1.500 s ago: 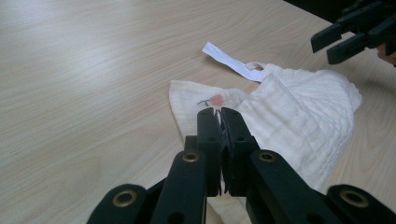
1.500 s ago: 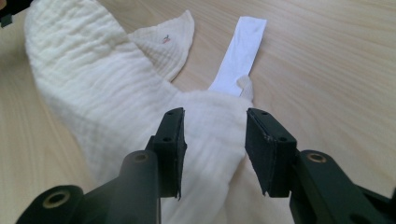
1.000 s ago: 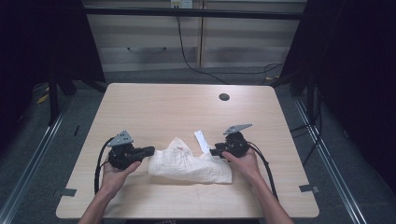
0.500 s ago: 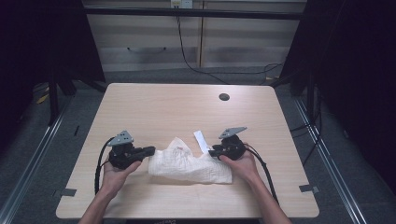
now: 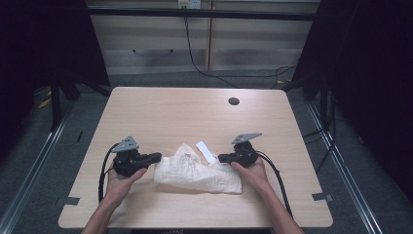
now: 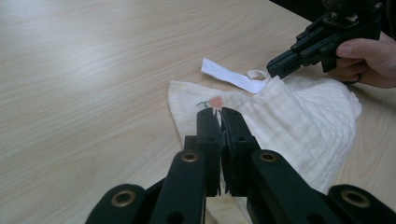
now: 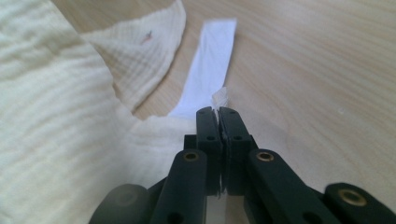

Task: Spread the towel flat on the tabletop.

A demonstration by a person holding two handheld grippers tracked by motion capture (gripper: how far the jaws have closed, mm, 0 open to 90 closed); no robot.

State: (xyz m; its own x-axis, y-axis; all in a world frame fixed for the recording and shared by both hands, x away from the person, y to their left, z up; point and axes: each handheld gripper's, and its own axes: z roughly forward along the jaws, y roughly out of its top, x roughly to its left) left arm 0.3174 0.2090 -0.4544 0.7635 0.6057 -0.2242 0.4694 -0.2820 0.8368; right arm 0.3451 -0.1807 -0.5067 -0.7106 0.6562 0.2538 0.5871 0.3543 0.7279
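Forearms: two enter from the near edge of the high view, one hand on each tool; both low over the surface (image 5: 165,112), apparently so the jaws meet the cloth at its own level.

Left hand-held gripper (image 5: 155,157): jaws brought together on the near-left edge of the cloth, fabric pinched between the pads in the left gripper view (image 6: 220,116); judged an anchoring hold, to keep that end fixed.

Right hand-held gripper (image 5: 223,158): jaws have just been closing and now stand together on the cloth's right edge, a tuft of fabric showing at the tips in the right gripper view (image 7: 218,112); judged the matching hold, placed opposite the left so the two can stretch or lift the piece between them.

Cloth (image 5: 197,171): cream, waffle-textured, rumpled, lying between the two tools toward the near half of the surface; a small reddish motif (image 6: 215,101) near one folded corner; slack in the middle, so not yet under tension.

White tag (image 5: 206,151): flat strip lying on the surface just behind the cloth, beside the right tool's tips; attachment to the cloth appears likely, not certain.

Dark round hole (image 5: 234,101): far right part of the surface, well apart from the work.

Step in hand: both edges appear secured; spreading judged next.
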